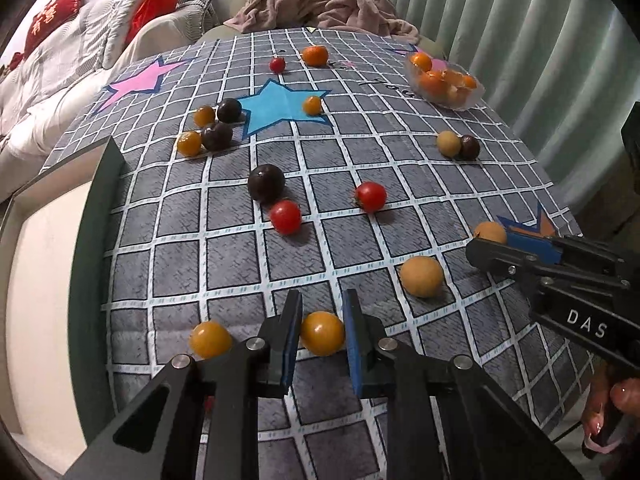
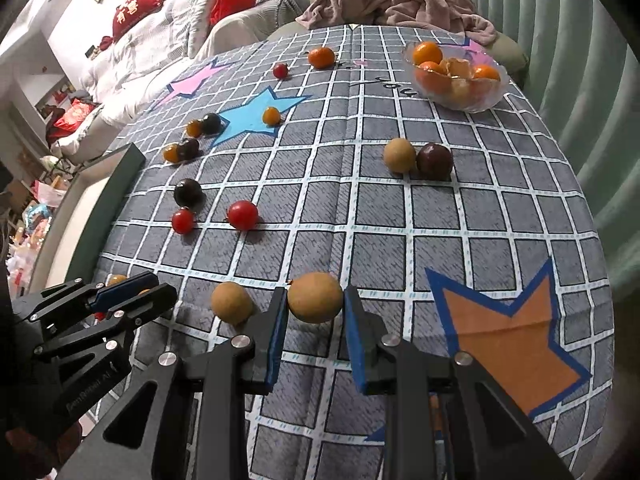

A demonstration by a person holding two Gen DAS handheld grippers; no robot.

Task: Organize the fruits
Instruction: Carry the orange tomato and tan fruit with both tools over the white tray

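Left wrist view: three red tomatoes point(image 1: 285, 216).

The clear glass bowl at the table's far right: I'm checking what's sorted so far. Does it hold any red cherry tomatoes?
No: the clear glass bowl shows only orange fruits inside, some peeled.

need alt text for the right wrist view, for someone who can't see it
The right tool is shut on a tan round fruit above a grey checked tablecloth with coloured stars. Red, yellow, dark and tan fruits are scattered across the cloth, a glass bowl of oranges sits far right, and the left tool shows at lower left.
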